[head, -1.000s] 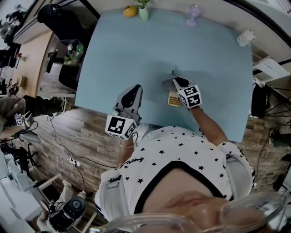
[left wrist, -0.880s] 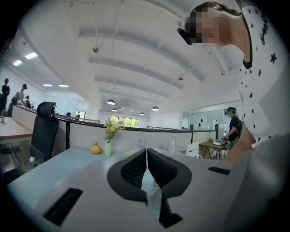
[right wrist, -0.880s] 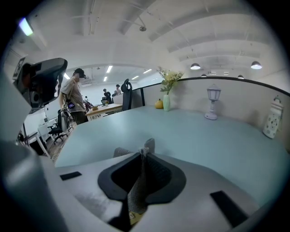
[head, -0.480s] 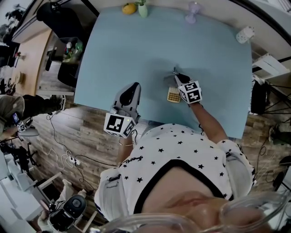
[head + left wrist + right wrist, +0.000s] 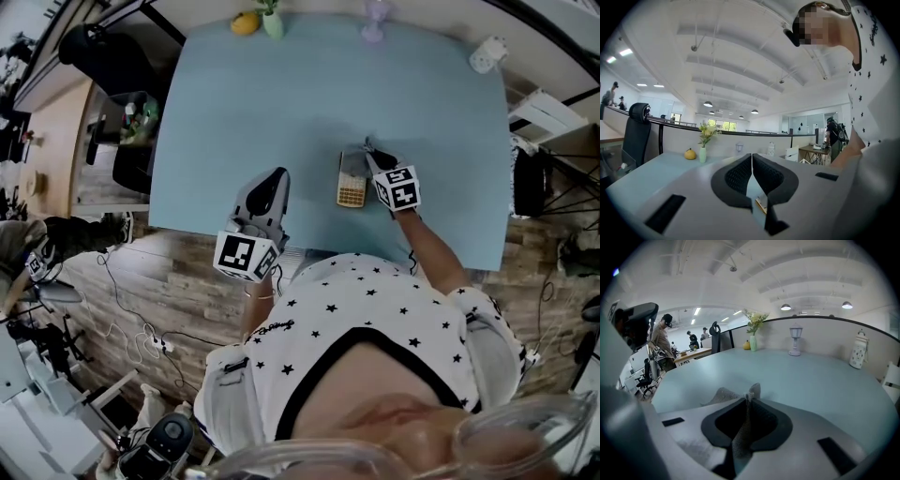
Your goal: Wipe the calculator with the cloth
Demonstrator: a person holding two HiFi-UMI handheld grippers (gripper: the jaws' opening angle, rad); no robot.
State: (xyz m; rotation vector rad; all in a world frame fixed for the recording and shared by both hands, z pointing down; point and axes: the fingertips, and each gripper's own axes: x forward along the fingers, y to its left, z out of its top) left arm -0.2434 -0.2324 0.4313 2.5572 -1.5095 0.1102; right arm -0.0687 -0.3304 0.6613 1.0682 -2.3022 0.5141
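Observation:
A small calculator point(image 5: 351, 190) with pale yellow keys lies on the light blue table point(image 5: 281, 112) near its front edge. A grey cloth point(image 5: 353, 161) covers the calculator's far end. My right gripper point(image 5: 373, 159) is shut on that cloth point(image 5: 740, 432), which hangs between its jaws and spreads left onto the table. My left gripper point(image 5: 274, 192) hovers at the table's front edge, left of the calculator, its jaws shut on nothing. A corner of the calculator point(image 5: 761, 204) shows below the left gripper point(image 5: 752, 161).
Along the table's far edge stand a yellow fruit point(image 5: 245, 23), a green vase with flowers point(image 5: 273, 21), a lilac lamp point(image 5: 376, 17) and a white lantern point(image 5: 484, 54). A black office chair point(image 5: 112, 56) stands left of the table.
The right gripper has dragged the cloth leftward over the calculator's far end. The calculator now lies more upright in the head view. The left gripper has barely moved.

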